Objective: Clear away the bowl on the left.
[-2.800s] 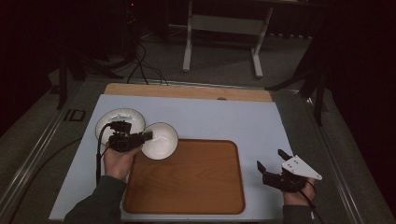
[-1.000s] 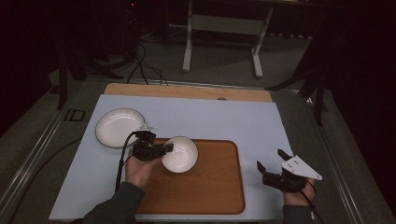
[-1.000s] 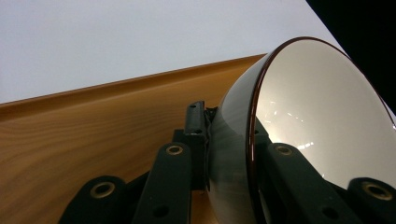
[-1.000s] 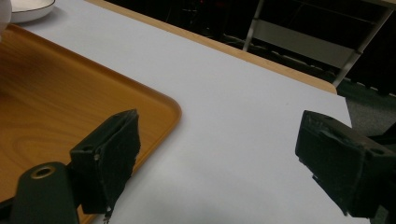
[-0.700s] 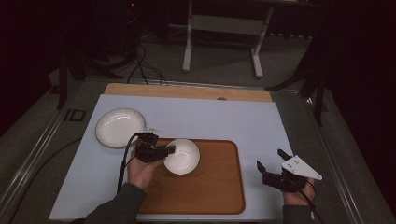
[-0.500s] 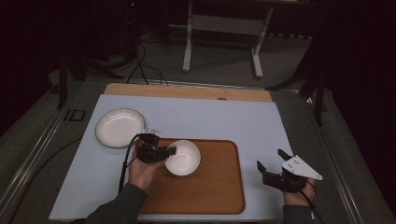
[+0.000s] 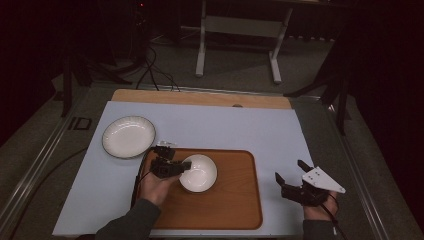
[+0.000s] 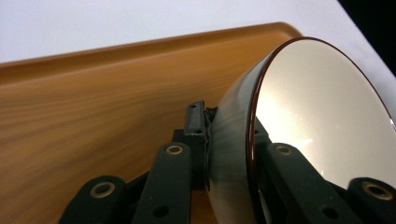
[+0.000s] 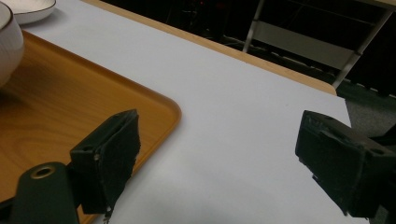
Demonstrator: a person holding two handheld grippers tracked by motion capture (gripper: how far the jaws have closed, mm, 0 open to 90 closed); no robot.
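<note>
Left hand-held gripper (image 7: 181,166) is clamped on the near-left rim of the white bowl (image 7: 199,173): jaws nearly closed, one pad on the outer wall, one on the inside face. In the left gripper view the bowl (image 8: 322,121) sits pinched between the two black jaws, its dark rim line running straight between them, the wooden tray (image 8: 93,107) behind it. Can't tell if the bowl's base rests on the tray or hangs just above it.

The bowl is over the tray (image 7: 225,210), in the far-left part, close to its far edge. The tray lies at the near edge of the counter (image 7: 240,125), roughly centred.

Right hand-held gripper (image 7: 291,178) is near the counter's near-right corner, jaws wide apart, gripping nothing, well clear of the tray's right edge.

The white plate (image 7: 129,136) sits toward the counter's far-left, just off the tray's far-left corner.
</note>
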